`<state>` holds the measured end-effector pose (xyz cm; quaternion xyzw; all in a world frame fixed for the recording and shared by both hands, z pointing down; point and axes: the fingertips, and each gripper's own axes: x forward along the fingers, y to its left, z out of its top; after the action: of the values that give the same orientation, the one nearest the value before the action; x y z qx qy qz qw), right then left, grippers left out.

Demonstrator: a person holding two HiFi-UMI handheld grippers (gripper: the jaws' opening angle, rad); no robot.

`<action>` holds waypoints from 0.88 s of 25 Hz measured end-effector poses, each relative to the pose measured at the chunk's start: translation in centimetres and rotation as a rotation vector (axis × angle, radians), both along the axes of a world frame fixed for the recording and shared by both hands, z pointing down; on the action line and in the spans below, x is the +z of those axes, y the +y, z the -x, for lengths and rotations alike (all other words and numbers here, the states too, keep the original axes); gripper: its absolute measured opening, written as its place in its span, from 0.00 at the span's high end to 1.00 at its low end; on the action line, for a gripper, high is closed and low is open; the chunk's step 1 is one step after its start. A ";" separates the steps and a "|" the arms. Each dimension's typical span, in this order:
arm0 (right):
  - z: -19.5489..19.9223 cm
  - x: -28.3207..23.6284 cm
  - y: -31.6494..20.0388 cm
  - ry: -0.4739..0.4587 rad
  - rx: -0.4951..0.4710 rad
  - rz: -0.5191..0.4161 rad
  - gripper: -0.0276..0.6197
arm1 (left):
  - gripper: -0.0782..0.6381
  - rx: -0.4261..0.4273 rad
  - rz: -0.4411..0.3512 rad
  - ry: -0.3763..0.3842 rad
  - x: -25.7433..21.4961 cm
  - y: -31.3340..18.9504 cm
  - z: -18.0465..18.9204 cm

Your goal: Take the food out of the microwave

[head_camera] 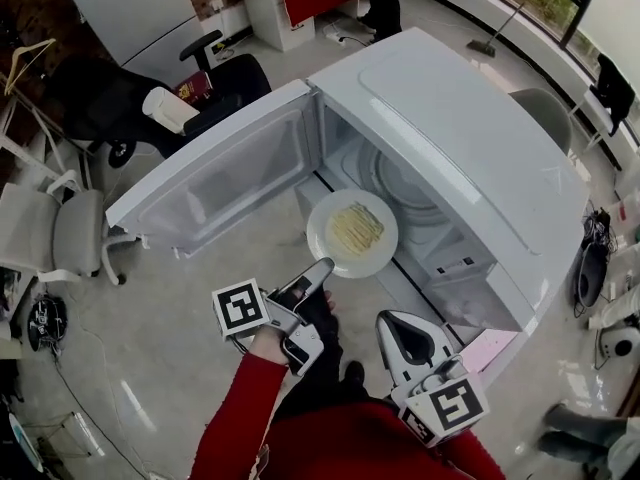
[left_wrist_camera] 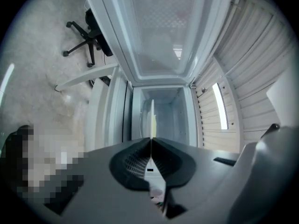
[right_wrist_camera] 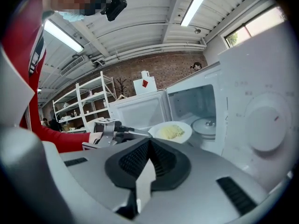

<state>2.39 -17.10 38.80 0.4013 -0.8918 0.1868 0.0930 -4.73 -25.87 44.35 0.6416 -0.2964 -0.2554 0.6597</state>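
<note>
The left gripper pinches the rim of the noodle plate, just outside the open microwave. The right gripper is pressed together, empty. Withdrawal seems nearly done; next, keep the plate level while carrying it clear.

plate before microwave opening | door to its left | left gripper on near rim | right gripper apart

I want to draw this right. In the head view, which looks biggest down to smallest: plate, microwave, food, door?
Largest to smallest:
1. microwave
2. door
3. plate
4. food, which fits on the plate
</note>
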 end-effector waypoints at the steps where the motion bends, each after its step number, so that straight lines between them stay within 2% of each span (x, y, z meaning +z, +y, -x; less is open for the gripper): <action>1: 0.0 -0.1 0.7 0.000 -0.010 -0.006 0.94 | 0.87 -0.011 -0.005 0.001 -0.3 0.9 0.3; 10: -0.7 -1.5 5.5 -0.001 -0.086 -0.096 0.94 | 0.87 -0.106 -0.036 0.000 -2.6 10.6 2.0; 22: -0.8 -1.8 10.3 -0.007 -0.197 -0.111 0.94 | 0.87 -0.179 0.002 0.005 -2.9 21.8 1.8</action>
<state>3.18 -6.83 37.04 0.3154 -0.9364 0.1283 0.0853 -6.57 -4.07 41.40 0.6113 -0.3513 -0.3147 0.6355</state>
